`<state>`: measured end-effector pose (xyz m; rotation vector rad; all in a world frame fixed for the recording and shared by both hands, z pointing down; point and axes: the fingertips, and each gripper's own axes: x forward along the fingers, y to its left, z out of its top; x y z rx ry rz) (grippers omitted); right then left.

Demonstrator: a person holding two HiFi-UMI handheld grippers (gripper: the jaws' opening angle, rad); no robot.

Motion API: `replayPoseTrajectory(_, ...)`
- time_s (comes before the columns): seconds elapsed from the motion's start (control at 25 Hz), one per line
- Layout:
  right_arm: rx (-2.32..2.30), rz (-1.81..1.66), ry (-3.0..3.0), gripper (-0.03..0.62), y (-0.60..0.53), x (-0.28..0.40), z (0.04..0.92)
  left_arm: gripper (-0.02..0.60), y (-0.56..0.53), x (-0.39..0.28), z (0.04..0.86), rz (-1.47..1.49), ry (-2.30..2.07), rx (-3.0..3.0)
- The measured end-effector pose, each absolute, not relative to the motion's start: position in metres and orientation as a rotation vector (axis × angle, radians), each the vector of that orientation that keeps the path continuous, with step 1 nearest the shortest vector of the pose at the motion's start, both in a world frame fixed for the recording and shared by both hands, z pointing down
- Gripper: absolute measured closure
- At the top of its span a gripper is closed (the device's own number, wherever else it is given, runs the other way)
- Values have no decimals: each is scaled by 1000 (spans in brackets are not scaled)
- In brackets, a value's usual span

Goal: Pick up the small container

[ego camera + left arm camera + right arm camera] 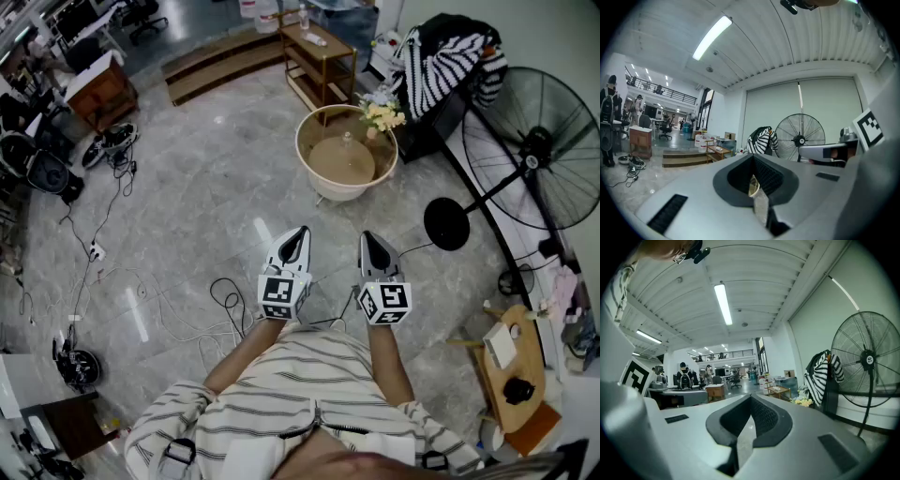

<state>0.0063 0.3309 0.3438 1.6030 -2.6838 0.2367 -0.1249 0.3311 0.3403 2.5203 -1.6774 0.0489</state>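
Ahead of both tongs stands a round tub [345, 155], well apart. I hold left tongs [298, 236] and right tongs [372, 242] level, each pressed together and empty, as nothing is within reach yet.

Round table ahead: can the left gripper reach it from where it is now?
Probably not yet. The left gripper sits well short of the round table, with bare floor between them. Nothing stands in the way, though its jaws are shut.
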Motion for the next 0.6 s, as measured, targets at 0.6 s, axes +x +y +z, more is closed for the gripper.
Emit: replayPoseTrajectory(0.6, 1654, 239, -2680, 586, 344, -38, 346, 584, 340, -165, 346, 36, -1608, 2569)
